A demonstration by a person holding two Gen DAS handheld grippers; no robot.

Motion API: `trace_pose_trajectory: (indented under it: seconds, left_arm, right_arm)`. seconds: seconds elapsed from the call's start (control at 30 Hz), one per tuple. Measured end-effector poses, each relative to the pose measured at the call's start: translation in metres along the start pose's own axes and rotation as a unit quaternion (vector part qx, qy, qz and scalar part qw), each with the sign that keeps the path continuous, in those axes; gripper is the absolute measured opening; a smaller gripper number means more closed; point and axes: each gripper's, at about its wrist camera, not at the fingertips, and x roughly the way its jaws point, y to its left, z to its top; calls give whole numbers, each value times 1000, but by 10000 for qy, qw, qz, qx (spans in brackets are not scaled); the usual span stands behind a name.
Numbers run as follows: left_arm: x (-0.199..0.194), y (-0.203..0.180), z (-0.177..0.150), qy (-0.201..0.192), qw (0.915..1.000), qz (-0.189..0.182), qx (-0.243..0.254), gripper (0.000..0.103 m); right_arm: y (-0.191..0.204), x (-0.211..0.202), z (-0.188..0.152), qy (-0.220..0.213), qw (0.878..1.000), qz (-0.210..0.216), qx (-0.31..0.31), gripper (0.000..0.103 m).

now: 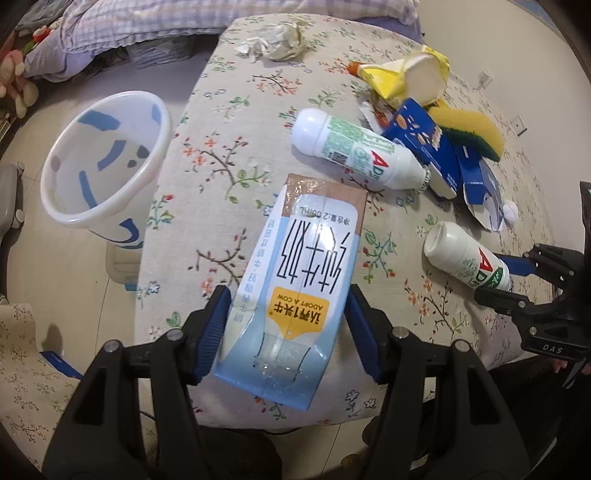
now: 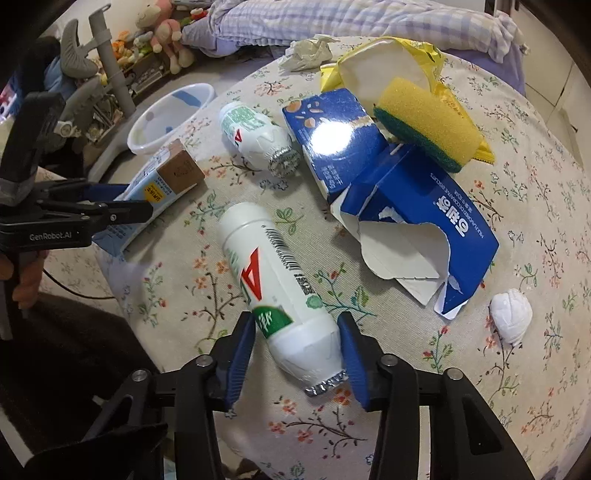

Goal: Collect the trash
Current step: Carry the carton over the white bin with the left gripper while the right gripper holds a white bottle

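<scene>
My left gripper (image 1: 286, 314) is shut on a light blue milk carton (image 1: 306, 269), its blue pads pressing both sides near the table's front edge. My right gripper (image 2: 295, 347) is shut on the neck end of a white AD bottle (image 2: 273, 280) lying on the flowered tablecloth (image 2: 517, 369). A second white AD bottle (image 1: 354, 151) lies farther back; it also shows in the right wrist view (image 2: 255, 136). The white and blue trash bin (image 1: 99, 162) stands on the floor left of the table.
A torn blue biscuit box (image 2: 399, 206), a yellow sponge (image 2: 428, 122), a yellow wrapper (image 2: 391, 62), crumpled tissue (image 1: 277, 37) and a small white wad (image 2: 511, 314) lie on the table. A bed and plush toys (image 2: 166, 33) are behind.
</scene>
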Motion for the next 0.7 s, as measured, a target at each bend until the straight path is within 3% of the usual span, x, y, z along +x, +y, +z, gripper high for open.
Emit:
trace_pose_trajectory:
  seconds: [0.3, 0.7]
  left_arm:
    - [-12, 13, 14, -393, 9983, 23, -441, 64]
    - [-23, 64, 38, -929, 9874, 411, -1213, 64]
  right_arm:
    - [17, -24, 25, -479, 9984, 300, 90, 43]
    - [44, -42, 94, -1072, 9928, 515, 140, 43]
